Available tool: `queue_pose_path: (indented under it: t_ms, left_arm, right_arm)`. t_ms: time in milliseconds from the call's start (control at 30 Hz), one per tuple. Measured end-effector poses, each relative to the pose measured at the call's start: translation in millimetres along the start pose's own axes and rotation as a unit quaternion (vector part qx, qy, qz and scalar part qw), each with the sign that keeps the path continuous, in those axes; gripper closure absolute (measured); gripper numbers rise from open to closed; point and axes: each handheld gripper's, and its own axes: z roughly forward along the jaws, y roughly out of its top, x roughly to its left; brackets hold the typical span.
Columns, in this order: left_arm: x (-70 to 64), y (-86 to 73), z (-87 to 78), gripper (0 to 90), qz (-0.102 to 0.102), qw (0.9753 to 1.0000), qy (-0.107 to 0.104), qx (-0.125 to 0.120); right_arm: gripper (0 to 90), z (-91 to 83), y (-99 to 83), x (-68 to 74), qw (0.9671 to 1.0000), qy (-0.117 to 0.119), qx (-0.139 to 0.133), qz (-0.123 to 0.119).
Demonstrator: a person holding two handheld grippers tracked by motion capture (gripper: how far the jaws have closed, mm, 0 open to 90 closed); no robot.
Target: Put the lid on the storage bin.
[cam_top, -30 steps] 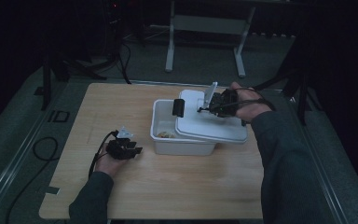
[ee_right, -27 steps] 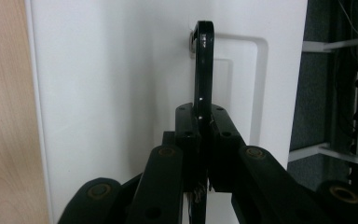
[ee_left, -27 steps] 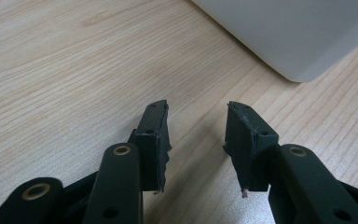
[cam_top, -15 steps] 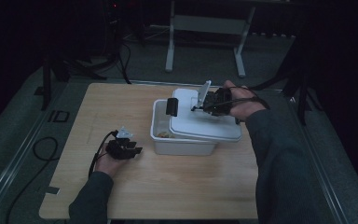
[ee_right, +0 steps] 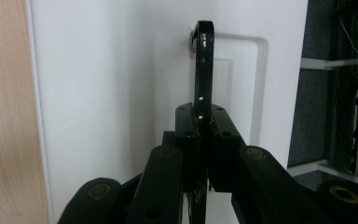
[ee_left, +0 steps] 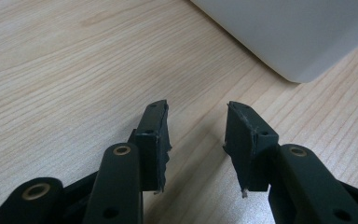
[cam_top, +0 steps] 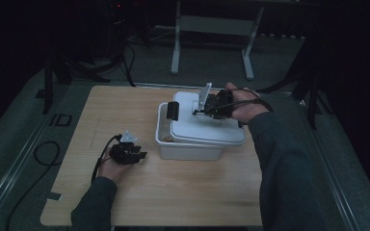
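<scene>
Two grippers, different jobs: the right gripper is clamped tight on a thin black strip standing edge-on over the white lid, while the left gripper sits low left on the table, jaws apart and empty. Compared with a second ago, the lid has slid a bit toward the left of the frame, so the uncovered sliver of the white bin is narrower. Looks like closing up, nearly there. The lid is plain white with a recessed panel, centre-right in the high view.
</scene>
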Motion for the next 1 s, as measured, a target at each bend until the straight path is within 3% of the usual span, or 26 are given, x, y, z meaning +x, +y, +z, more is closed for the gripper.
queue_pose_path:
  t_ms: [633,1000]
  left_arm:
    - [-0.2,-0.4,0.1,59.4,-0.002,1.0000,-0.001,-0.002]
    - [0.1,-0.5,0.1,59.6,-0.002,1.0000,-0.001,-0.003]
  right_arm:
    - [84.6,3.0,18.3,-1.8,0.9998,-0.003,-0.006,-0.020]
    - [84.6,10.7,29.7,-2.2,0.9995,0.007,-0.006,-0.030]
